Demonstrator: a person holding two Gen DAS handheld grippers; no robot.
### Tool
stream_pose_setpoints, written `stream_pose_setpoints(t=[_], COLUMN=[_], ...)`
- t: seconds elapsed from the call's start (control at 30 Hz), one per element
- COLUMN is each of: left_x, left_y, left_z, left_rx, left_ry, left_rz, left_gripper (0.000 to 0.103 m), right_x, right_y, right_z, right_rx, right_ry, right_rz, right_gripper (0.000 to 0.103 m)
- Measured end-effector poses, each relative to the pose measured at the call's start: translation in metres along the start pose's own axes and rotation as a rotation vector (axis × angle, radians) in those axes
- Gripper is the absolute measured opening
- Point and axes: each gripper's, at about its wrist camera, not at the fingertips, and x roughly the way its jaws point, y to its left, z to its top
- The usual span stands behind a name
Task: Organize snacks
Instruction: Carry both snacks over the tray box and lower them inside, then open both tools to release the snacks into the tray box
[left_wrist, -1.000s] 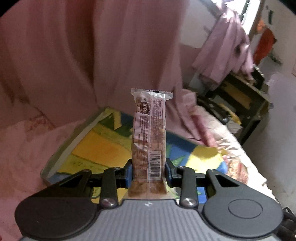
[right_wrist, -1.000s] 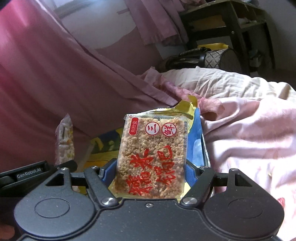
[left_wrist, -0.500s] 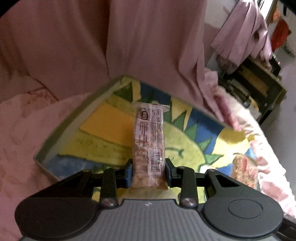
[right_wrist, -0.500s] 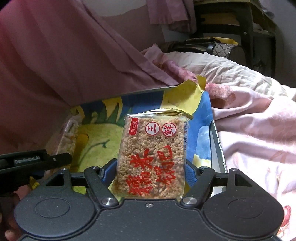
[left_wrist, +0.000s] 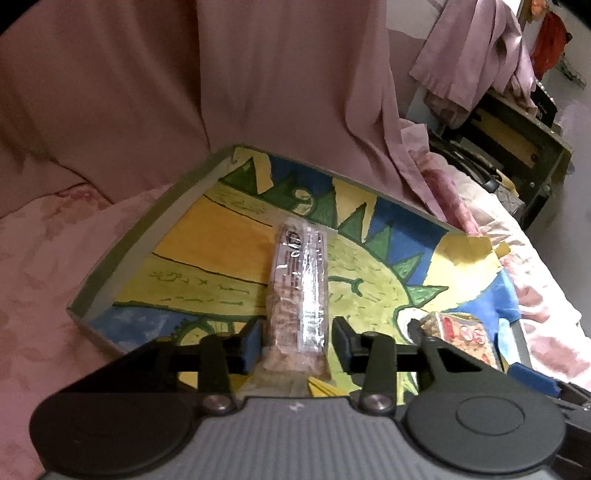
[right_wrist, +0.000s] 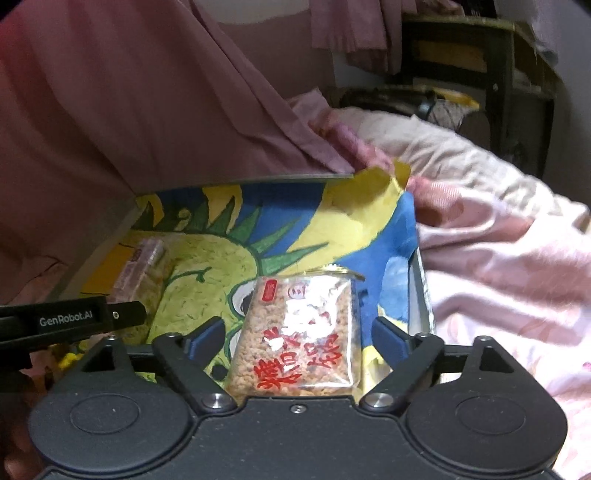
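A shallow grey tray (left_wrist: 122, 254) lined with a painted sun picture lies on the pink bedding. My left gripper (left_wrist: 297, 341) is open over it; a long clear-wrapped snack bar (left_wrist: 299, 291) lies on the picture between its parted jaws, apart from both pads. My right gripper (right_wrist: 295, 339) is open too; a square rice-cracker pack with red writing (right_wrist: 299, 343) lies on the tray (right_wrist: 424, 295) between its jaws. The bar also shows in the right wrist view (right_wrist: 140, 269), and the cracker pack in the left wrist view (left_wrist: 461, 338).
A pink curtain (left_wrist: 221, 74) hangs just behind the tray. Rumpled pink bedding (right_wrist: 498, 240) surrounds it. A dark shelf unit (left_wrist: 517, 147) with draped cloth stands at the back right. The left gripper body (right_wrist: 66, 321) sits close on the right gripper's left.
Both grippers came down onto the tray and opened. The snack bar and the cracker pack, held upright before, now lie loose on the picture.
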Motion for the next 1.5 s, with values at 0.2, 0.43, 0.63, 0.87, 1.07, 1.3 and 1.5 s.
stream_pose_setpoints(t=[0.2, 0.43, 0.63, 0.87, 1.07, 1.3, 1.5], left_x=[-0.04, -0.105, -0.161, -0.206, -0.235, -0.27, -0.292], left_y=[-0.003, -0.019, -0.033, -0.039, -0.036, -0.035, -0.034], left_z=[0.004, 0.01, -0.006, -0.032, -0.061, -0.099, -0.127], left_rx=[-0.029, 0.06, 0.152, 0.148, 0.114, 0.104, 0.101], left_ry=[-0.092, -0.249, -0.355, -0.376, -0.388, -0.396, -0.392], left_rz=[-0.008, 0.046, 0.082, 0.049, 0.082, 0.114, 0.128], left_gripper=[0.084, 0.099, 0.102, 0.102, 0.102, 0.103, 0.103], right_x=[-0.042, -0.103, -0.157, -0.211, -0.25, -0.281, -0.3], right_y=[0.003, 0.008, 0.008, -0.001, -0.011, -0.018, -0.023], right_z=[0.001, -0.001, -0.009, -0.025, -0.044, -0.064, -0.081], right_rx=[-0.073, -0.159, -0.195, -0.179, -0.164, -0.131, -0.108], right_ry=[-0.111, -0.259, -0.377, -0.447, -0.469, -0.461, -0.445], right_rz=[0.002, 0.018, 0.03, 0.058, 0.068, 0.09, 0.093], right_gripper=[0.102, 0.102, 0.102, 0.102, 0.102, 0.102, 0.102])
